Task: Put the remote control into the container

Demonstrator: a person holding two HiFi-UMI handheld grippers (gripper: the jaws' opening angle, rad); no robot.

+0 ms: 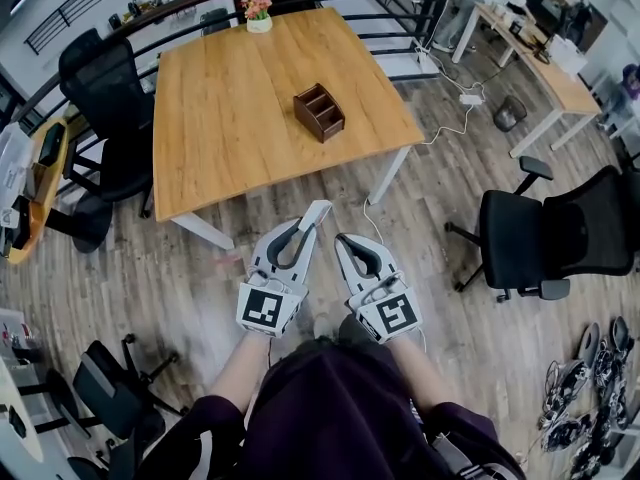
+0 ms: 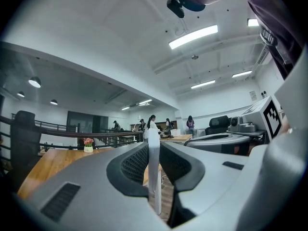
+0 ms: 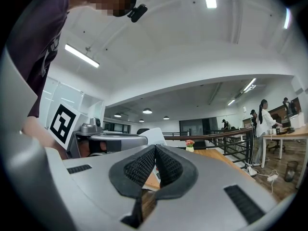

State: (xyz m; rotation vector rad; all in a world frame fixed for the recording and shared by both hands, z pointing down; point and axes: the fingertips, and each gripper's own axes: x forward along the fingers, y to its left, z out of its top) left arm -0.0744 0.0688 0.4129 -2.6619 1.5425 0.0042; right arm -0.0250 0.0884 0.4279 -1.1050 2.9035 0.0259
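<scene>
Matt honey wood table [image 1: 230, 118], darker wood container [image 1: 319, 112], smooth white plastic remote control [image 2: 153, 167].

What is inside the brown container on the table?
Nothing shows inside the container: its open compartments look empty, though its walls cover parts of their floors. The remote control is clamped in the left gripper.

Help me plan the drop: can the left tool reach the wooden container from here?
Probably not yet. The left tool, shut on the remote, hangs over the floor short of the table; the container sits mid-table. The way across looks free, so stepping forward should do.
</scene>
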